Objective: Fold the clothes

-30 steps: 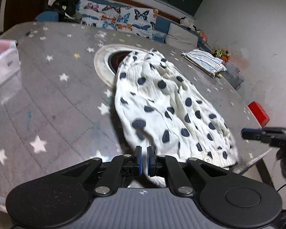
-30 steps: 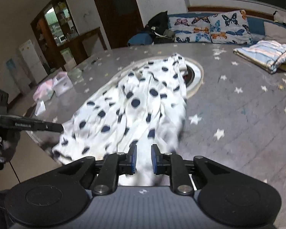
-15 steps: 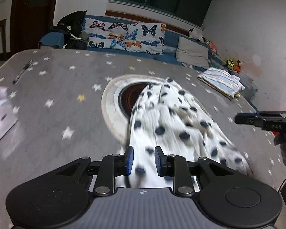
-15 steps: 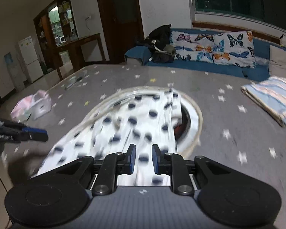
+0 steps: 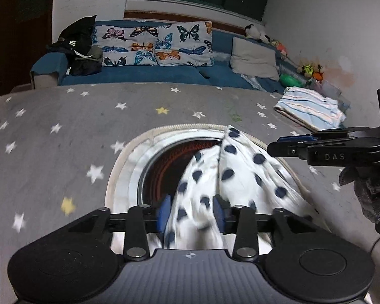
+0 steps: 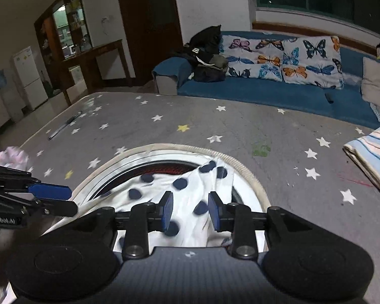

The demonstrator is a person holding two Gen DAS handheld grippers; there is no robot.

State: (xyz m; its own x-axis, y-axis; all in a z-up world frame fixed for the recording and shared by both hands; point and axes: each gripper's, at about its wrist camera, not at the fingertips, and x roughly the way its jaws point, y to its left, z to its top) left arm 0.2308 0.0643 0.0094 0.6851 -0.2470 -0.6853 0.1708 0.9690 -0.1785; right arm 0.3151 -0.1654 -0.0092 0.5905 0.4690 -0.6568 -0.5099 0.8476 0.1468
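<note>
Both claws now stand spread over the garment (image 5: 240, 177) at mid-table (image 5: 63, 131): left claw (image 5: 191, 212), right claw (image 6: 189, 211). Fold step; next, pinch an edge.

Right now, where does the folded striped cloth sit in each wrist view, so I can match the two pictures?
Left wrist view: the folded striped cloth lies at upper right on the star-print table cover, beyond the right tongs.
Right wrist view: it is cut off by the right edge, mid-height.
Shared landmark: the butterfly cushions on the blue sofa behind the table.
</note>
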